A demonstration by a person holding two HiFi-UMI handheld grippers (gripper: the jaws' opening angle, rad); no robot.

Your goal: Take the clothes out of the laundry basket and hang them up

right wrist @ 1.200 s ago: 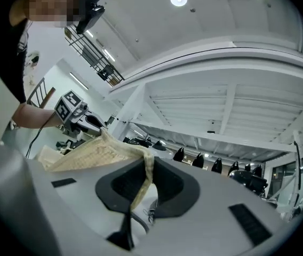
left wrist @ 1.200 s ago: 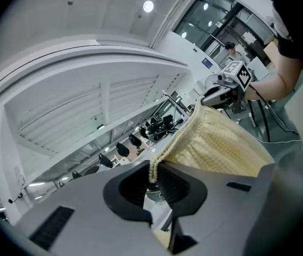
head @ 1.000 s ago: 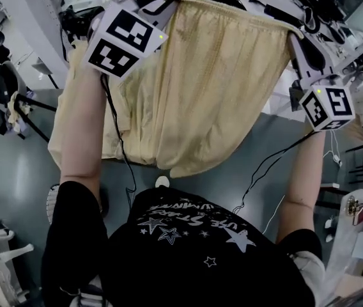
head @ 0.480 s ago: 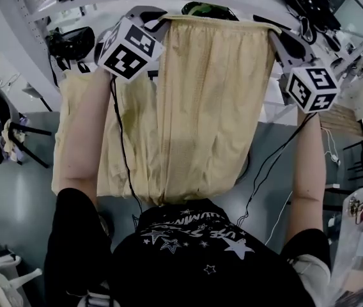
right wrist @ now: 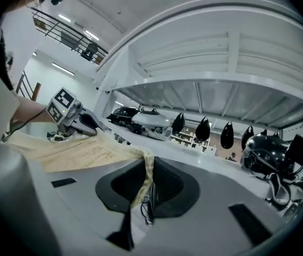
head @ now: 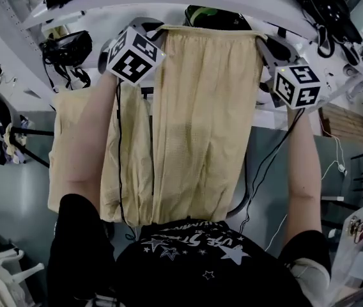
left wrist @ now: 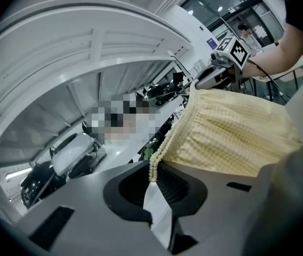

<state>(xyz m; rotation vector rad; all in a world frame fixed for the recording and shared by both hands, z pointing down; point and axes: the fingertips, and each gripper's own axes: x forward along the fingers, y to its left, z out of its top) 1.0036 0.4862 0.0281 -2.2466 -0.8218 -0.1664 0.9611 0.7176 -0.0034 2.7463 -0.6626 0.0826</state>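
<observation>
Left tool, right tool clamped on yellow garment waistband. Garment now carried closer to white frame; hanging likely next.

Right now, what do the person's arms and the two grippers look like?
The left gripper and right gripper are grey and black, each carrying a white cube with black square markers. A thin black cable runs from each. The arms are bare below a black short-sleeved shirt printed with white stars.

Item count
Hand-held grippers, 2: left, right. Marker cubes, 2. Yellow garment, 1.
</observation>
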